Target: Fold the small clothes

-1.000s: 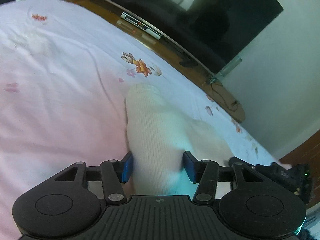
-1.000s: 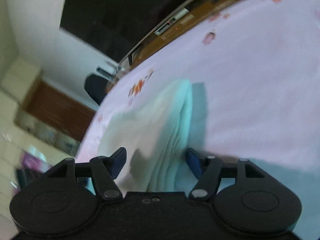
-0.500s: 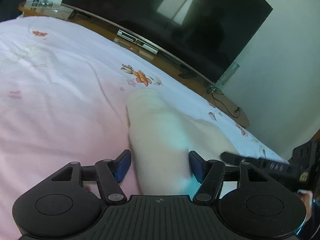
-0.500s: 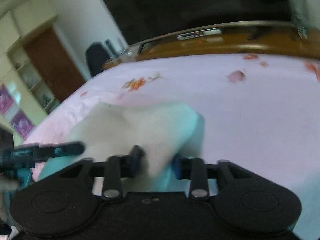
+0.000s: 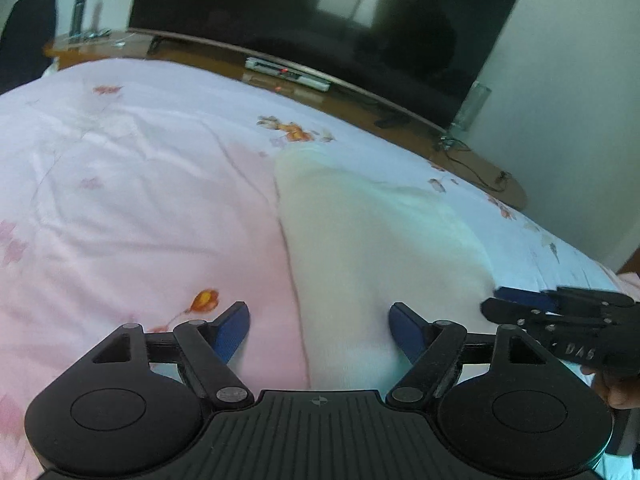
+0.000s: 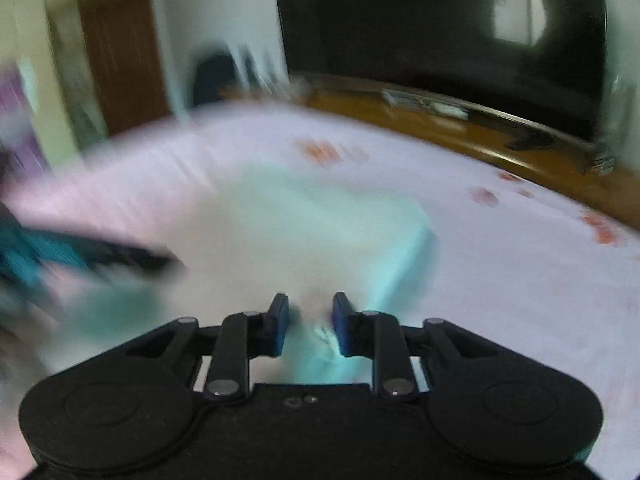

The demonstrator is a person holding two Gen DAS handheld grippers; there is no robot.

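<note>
Here, 1 white garment (image 5: pixel 372 248) on bedspread (image 5: pixel 132 200), left gripper (image 5: pixel 318 326) jaws opening, right gripper (image 6: pixel 310 322) jaws closing on garment.

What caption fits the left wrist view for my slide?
Left tool opening over a white garment on the pink floral bedspread, with the right tool at the garment's right edge.
</note>
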